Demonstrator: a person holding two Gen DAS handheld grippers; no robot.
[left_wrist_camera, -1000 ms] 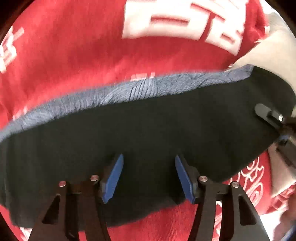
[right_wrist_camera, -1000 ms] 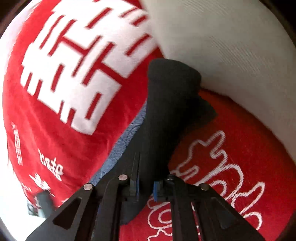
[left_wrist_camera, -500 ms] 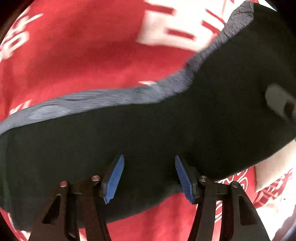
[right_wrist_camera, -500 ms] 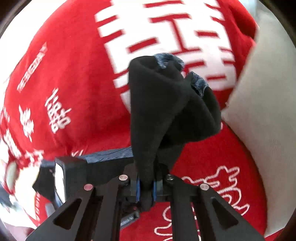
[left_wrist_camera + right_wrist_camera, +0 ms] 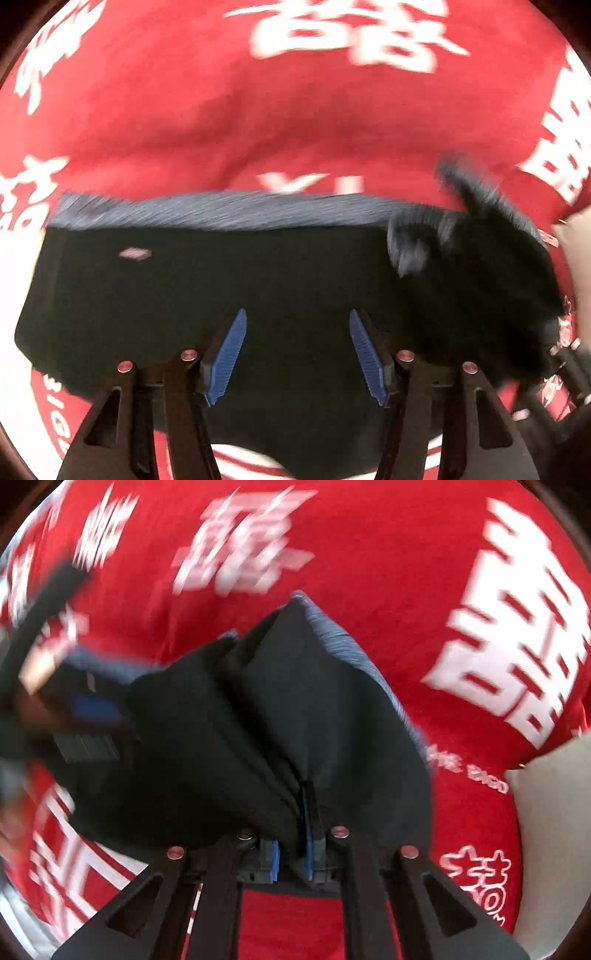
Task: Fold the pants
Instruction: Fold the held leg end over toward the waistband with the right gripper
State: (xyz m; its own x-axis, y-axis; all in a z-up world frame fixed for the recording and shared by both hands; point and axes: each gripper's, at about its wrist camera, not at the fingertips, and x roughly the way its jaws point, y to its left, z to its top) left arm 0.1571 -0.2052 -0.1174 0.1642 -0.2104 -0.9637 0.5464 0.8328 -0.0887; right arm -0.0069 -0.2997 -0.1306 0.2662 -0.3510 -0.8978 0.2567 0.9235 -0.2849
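1. Left wrist view: my left gripper (image 5: 295,354) points steeply down at the black pants (image 5: 207,295), which lie on the red printed cloth (image 5: 258,122). Its blue pads (image 5: 227,358) stand about half apart with dark fabric behind the gap. They press on nothing that I can see, so I read this gripper as open and holding nothing. The pants run crosswise under me, long axis from left to right, with the grey-blue waistband (image 5: 221,212) along the far edge. At the right end the fabric rises in a bunched heap, and just below it a dark gripper part enters from the lower right corner.

2. Right wrist view: my right gripper (image 5: 291,856) has a thick gather of the pants (image 5: 258,720) between its pads. The jaws are nearly closed but are easing open, with cloth still between them. The fabric fans up and away from the fingers, its grey-blue band (image 5: 351,646) on the right edge. A blurred dark shape at the left may be the other gripper.

3. My judgement: the right hand has the end to be laid over, and the fold should run along the long axis toward the left hand.
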